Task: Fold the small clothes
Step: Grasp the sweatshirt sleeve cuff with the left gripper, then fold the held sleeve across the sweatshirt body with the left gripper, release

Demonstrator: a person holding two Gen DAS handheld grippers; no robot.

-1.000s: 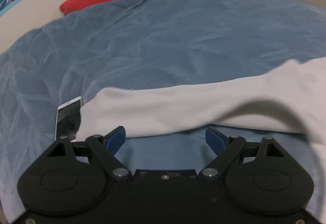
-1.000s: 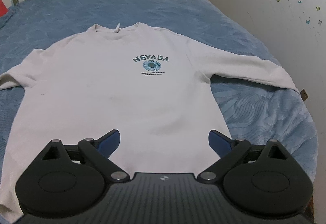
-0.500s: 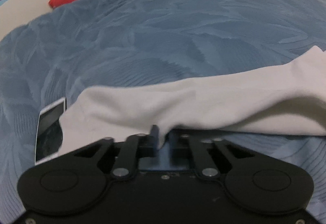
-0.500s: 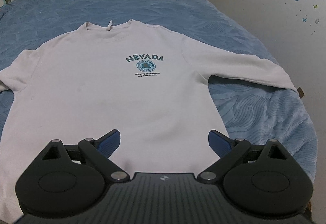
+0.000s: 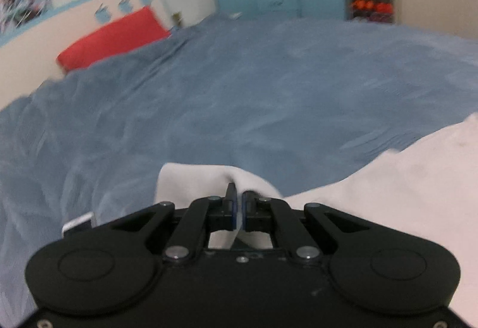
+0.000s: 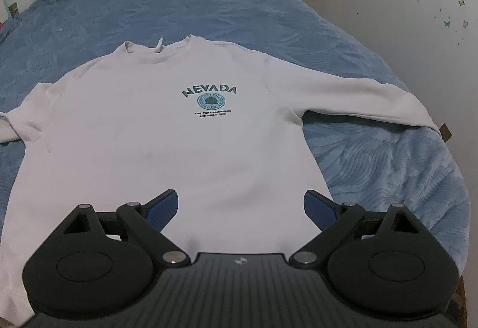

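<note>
Blue bedspread (image 6: 89, 20) under the sweatshirt (image 6: 167, 155): my left gripper (image 5: 238, 202) pinches its sleeve (image 5: 191, 178) to fold inward, right gripper (image 6: 241, 208) wide open, empty

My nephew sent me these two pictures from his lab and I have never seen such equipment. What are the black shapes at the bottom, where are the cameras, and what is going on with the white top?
There is no robot here: a person holds a two-fingered tool in each hand, and a wide-angle camera on each looks forward along its fingers. The black shapes are the tools' own bodies.

The right-hand camera shows a white sweatshirt printed NEVADA, spread flat on a blue bedspread. The right tool is over its hem, fingers wide apart, holding nothing.

The left-hand camera shows the left tool shut on the sleeve, pinching a fold of white cloth. A red pillow lies at the head of the bed. A small whitish object at the left tool's edge is too blurred to name.
</note>
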